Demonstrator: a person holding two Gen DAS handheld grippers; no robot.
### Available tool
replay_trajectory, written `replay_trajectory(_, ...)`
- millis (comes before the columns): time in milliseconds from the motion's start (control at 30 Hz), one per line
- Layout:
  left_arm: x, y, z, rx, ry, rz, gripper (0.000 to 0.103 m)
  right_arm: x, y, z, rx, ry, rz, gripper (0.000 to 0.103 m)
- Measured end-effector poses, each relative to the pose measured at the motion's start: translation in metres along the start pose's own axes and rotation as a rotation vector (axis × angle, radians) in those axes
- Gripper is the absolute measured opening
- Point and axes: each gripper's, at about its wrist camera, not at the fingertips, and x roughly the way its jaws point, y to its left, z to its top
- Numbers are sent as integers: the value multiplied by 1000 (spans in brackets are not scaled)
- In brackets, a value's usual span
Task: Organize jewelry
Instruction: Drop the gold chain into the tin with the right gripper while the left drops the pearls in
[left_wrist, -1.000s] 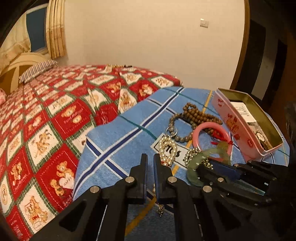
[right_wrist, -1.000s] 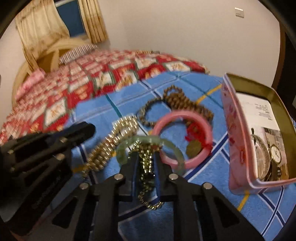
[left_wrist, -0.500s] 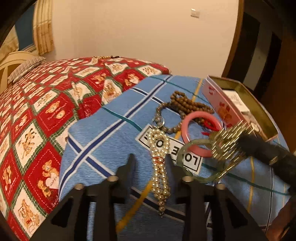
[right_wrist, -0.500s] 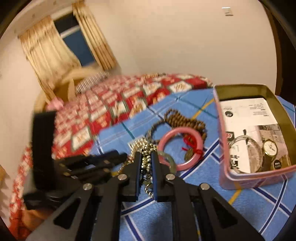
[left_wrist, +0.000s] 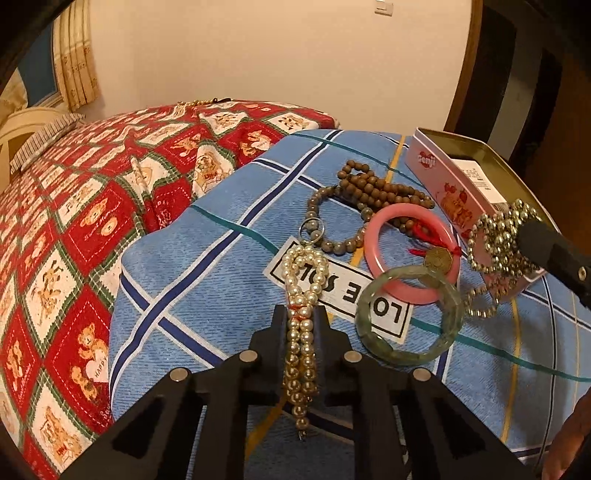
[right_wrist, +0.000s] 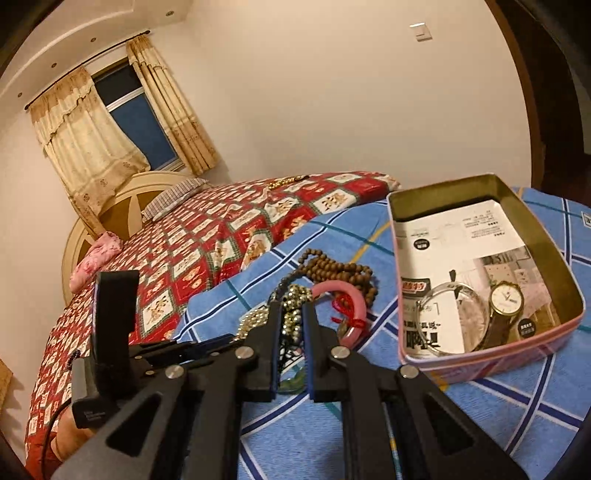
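My left gripper straddles a pearl strand lying on the blue cloth; its jaws stand close on both sides of it. My right gripper is shut on a gold bead chain and holds it in the air beside the pink tin; the chain shows in the left wrist view. A pink bangle, a green bangle and brown wooden beads lie on the cloth. The tin holds a wristwatch and a clear bangle.
The blue cloth lies on a bed with a red patterned quilt. A wall and dark doorway stand behind. A pillow and headboard are at the far end. Another gold chain lies far back on the quilt.
My right gripper has lifted the gold bead chain off the cloth toward the tin. My left gripper opened, moved forward and closed in around the pearl strand.
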Motion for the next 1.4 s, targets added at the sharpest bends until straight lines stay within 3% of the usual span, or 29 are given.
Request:
replay_trajectory(100, -11, 5, -2, -28, -50, -9, 12, -4, -5, 0, 15, -17, -16, 13)
replay_trajectory(267, -45, 17, -9, -104, -209, 2, 13, -16, -15, 5, 49, -70, -21, 13)
replay_trajectory(367, -65, 12, -11, -111, -308, -7, 12, -20, -20, 9, 65, -97, -23, 13)
replay_trajectory(533, -77, -8, 0, -71, -385, -52, 13, -37, -35, 15, 103, -160, -39, 13)
replay_trajectory(833, -80, -63, 31, 0, -441, -173, 13, -61, -85, 34, 218, -242, -64, 13)
replay_trajectory(1033, -56, -114, 64, 34, -441, -259, 13, -59, -109, 54, 233, -261, -99, 13)
replay_trajectory(1167, -23, -145, 83, 64, -401, -262, 13, -43, -124, 63, 248, -237, -119, 13)
replay_trajectory(1400, 19, -159, 97, 72, -319, -236, 13, -11, -141, 63, 259, -155, -149, 14)
